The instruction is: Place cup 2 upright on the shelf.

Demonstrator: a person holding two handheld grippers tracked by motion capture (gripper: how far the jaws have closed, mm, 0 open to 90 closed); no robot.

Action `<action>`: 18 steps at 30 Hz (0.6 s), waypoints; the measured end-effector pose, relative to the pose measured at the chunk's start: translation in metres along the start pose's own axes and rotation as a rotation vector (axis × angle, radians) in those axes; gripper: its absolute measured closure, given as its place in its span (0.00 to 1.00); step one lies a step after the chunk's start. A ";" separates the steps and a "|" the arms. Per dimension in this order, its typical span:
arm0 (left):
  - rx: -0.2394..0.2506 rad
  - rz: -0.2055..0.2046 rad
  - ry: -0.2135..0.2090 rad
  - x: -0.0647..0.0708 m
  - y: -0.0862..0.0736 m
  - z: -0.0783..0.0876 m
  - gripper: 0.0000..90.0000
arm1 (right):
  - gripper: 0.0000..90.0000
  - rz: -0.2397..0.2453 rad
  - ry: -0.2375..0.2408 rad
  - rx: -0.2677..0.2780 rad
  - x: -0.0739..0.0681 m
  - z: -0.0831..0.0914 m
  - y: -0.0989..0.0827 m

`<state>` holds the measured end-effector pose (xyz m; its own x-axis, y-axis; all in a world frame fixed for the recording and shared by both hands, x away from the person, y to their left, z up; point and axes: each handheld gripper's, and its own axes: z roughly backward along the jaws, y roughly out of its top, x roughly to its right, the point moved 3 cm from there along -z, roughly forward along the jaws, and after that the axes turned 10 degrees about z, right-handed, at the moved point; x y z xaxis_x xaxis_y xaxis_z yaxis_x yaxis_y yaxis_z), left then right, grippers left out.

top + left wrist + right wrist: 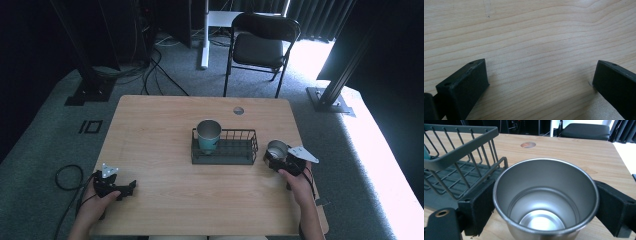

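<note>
Close up along the right gripper (544,207), jaws clamped on an upright, empty steel cup (545,200) just beside the wire rack (461,155); from above, a teal cup (208,134) in that rack, left gripper (131,186) spread wide over bare table (536,37).

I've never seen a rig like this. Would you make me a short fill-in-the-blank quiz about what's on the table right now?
1. The right gripper holds a steel cup that contains ____.
2. The teal cup stands inside the wire ____.
3. The left gripper has its jaws ____, with bare wooden table between them.
4. The steel cup sits just off the rack's ____ end in the high view.

Missing words: nothing; rack; open; right
</note>
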<state>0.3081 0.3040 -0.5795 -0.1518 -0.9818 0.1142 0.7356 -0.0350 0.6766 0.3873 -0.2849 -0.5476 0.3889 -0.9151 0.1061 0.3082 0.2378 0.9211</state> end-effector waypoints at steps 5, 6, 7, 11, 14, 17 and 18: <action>0.000 0.000 0.000 0.000 0.000 0.000 0.01 | 0.14 0.012 -0.002 -0.002 0.000 -0.002 0.001; 0.000 0.000 0.000 0.000 0.000 0.000 0.01 | 0.14 0.014 -0.005 0.002 0.000 -0.002 0.002; 0.000 0.000 0.000 0.000 0.000 0.000 0.01 | 0.14 0.019 -0.007 -0.001 0.000 -0.002 0.002; 0.000 0.000 0.000 0.000 0.000 0.000 0.01 | 0.14 0.021 -0.004 -0.004 0.000 -0.002 0.003; 0.000 0.000 0.000 0.000 0.000 0.000 0.01 | 0.15 0.022 -0.002 -0.002 0.000 -0.002 0.005; 0.000 0.000 0.000 0.000 0.000 0.000 0.01 | 0.15 0.011 -0.007 -0.006 0.001 -0.001 0.008; 0.000 0.000 0.000 0.000 0.000 0.000 0.01 | 0.15 0.011 -0.009 -0.005 0.002 0.000 0.009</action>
<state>0.3081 0.3041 -0.5795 -0.1519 -0.9818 0.1142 0.7355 -0.0351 0.6766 0.3911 -0.2844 -0.5391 0.3844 -0.9153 0.1200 0.3084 0.2499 0.9179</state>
